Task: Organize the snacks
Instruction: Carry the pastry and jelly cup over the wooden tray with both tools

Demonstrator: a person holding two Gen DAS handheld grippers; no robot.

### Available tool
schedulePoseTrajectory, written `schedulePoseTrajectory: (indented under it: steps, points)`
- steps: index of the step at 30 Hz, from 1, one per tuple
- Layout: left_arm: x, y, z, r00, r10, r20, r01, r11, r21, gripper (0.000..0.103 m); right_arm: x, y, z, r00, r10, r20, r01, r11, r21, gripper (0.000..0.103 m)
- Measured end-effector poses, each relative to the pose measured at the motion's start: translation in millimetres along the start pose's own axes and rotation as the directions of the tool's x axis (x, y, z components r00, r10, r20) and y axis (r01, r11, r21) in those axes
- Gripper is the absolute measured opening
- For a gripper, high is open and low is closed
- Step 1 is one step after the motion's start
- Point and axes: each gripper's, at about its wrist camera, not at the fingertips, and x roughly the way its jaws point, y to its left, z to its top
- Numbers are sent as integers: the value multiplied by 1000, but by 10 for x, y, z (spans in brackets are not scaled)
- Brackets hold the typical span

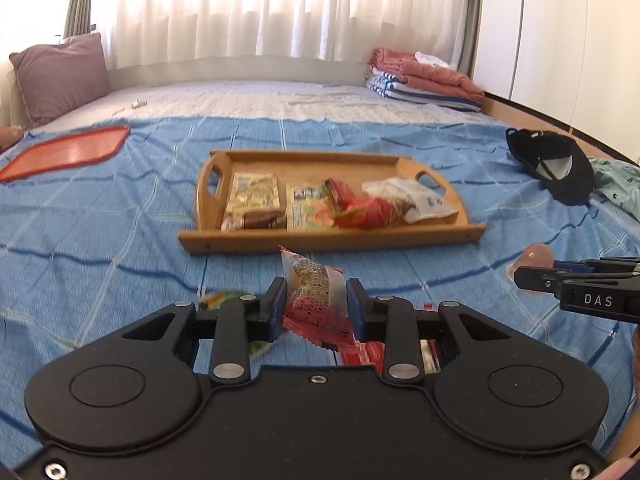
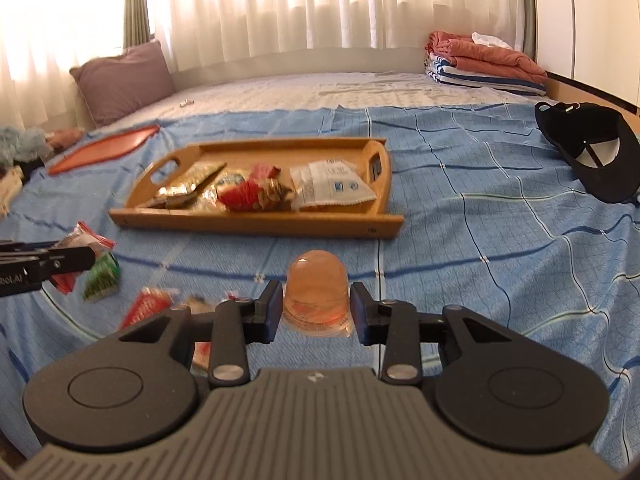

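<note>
Bedspread [image 1: 120,216] fills both views, wooden tray [image 1: 280,240] at 12 o'clock ahead of both grippers, already holding several packets. Left gripper [image 1: 316,304] jaws clamped on red snack packet [image 1: 316,292], crumpled and loose below the pads; right gripper [image 2: 316,306] jaws clamped on orange jelly cup [image 2: 316,284], dome up, lid flange toward camera. Step looks like carry to tray. Best to keep both grips firm, clear the near tray wall before lowering, aim for bare wood at tray's 11 o'clock. Jelly cup is slick, likely to slip. Green packet [image 2: 102,278] and others wait at 9 o'clock.
</note>
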Motion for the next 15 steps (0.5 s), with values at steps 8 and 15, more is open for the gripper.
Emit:
schedulePoseTrajectory:
  steps: [8,15]
  points:
    - [26,59,378,999,-3,32,3,1000,11,30,-5,28,290,999,-4,50,5,1000,-11,41]
    - [132,95,580,1000,-19,20,19,1000,-22,30,64,50,479,998,10,66,-10,1000,1,41]
